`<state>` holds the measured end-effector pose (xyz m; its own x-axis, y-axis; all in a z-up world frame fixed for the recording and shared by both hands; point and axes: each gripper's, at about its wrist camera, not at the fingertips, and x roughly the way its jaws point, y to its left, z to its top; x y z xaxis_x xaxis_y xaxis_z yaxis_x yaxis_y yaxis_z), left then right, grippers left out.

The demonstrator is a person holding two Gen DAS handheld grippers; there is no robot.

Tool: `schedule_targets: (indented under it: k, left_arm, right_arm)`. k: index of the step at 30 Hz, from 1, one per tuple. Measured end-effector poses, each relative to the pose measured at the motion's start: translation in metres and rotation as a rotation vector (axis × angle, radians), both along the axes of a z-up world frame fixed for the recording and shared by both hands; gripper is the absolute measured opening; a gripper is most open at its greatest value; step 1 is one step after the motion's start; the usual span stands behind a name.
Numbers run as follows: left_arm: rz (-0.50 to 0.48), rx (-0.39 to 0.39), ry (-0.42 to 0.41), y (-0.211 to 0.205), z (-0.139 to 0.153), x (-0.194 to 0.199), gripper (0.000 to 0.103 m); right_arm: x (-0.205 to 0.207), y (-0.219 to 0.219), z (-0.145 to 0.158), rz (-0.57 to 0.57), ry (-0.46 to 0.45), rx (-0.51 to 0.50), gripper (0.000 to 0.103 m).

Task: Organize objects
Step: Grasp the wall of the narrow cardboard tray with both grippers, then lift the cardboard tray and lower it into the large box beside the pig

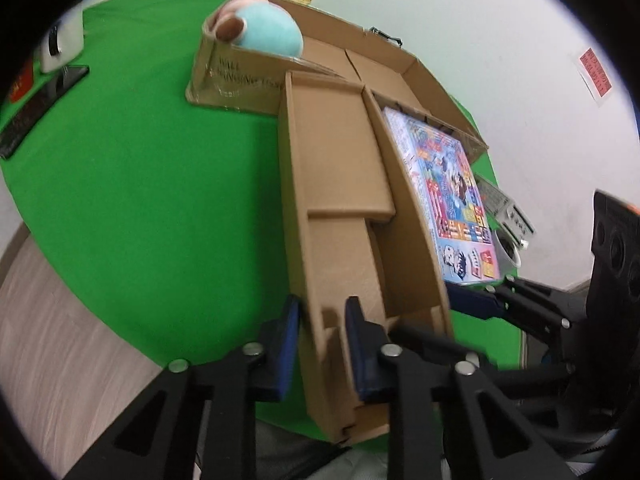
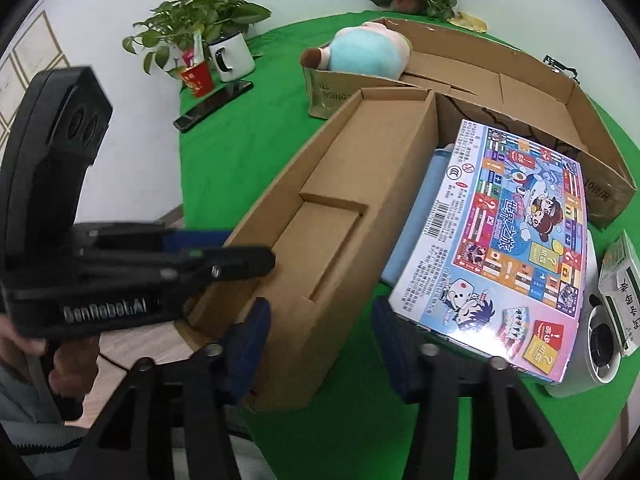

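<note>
The left hand-held gripper (image 1: 322,344) is narrowed onto the near left wall of the long cardboard box (image 1: 340,184) on the green table (image 1: 140,200), apparently pinching it. The right hand-held gripper (image 2: 320,344) straddles the box's right wall, pads apart.

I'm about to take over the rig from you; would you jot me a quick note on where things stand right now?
Left gripper: fingers straddle the near left wall of the long cardboard tray; too blurred to tell if clamped.
Right gripper: open, fingers astride the tray's near right wall.
Things: plush toy sits in the big carton; board game lies tilted on something blue, right of the tray; white cup and small box are beside it.
Done: plush is boxed.
Left: tray not yet lifted; game, cup and small box are loose.
</note>
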<state>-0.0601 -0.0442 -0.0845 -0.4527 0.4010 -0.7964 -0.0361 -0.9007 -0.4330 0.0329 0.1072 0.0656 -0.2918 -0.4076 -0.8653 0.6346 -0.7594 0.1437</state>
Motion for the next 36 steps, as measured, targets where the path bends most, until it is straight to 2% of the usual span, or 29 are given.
schedule_targets:
  k: [2,10,14,17,19,23,30,33,36]
  left_arm:
    - [0.0,-0.005,0.0,0.002,0.0,0.002,0.02]
    - [-0.008,-0.102,0.025,0.017,0.009,0.01,0.02]
    - [0.003,-0.138,0.078,0.022,0.031,0.015,0.02]
    - [0.027,-0.141,0.13,0.021,0.061,0.015,0.02]
    - [0.019,-0.197,0.219,0.028,0.088,0.012,0.019]
    - [0.008,-0.258,0.361,0.039,0.137,0.004,0.02]
    - [0.0,-0.266,0.486,0.053,0.195,-0.039,0.02]
    - [-0.012,-0.27,0.521,0.06,0.214,-0.057,0.02]
    - [-0.024,-0.279,0.532,0.07,0.222,-0.073,0.02]
  right_arm:
    - [-0.001,-0.003,-0.002,-0.016,0.01,0.02,0.034]
    - [-0.003,-0.003,-0.004,-0.05,0.024,0.038,0.03]
    - [0.0,0.004,0.005,-0.07,0.063,0.009,0.027]
    - [0.001,0.013,0.029,-0.091,0.121,-0.066,0.026]
    - [-0.001,0.017,0.042,-0.099,0.143,-0.103,0.026]
    - [-0.01,0.028,0.091,-0.126,0.28,-0.174,0.026]
    - [-0.046,0.038,0.169,-0.153,0.453,-0.22,0.024]
    - [-0.067,0.041,0.193,-0.155,0.471,-0.219,0.024]
    - [-0.086,0.042,0.213,-0.158,0.491,-0.193,0.024]
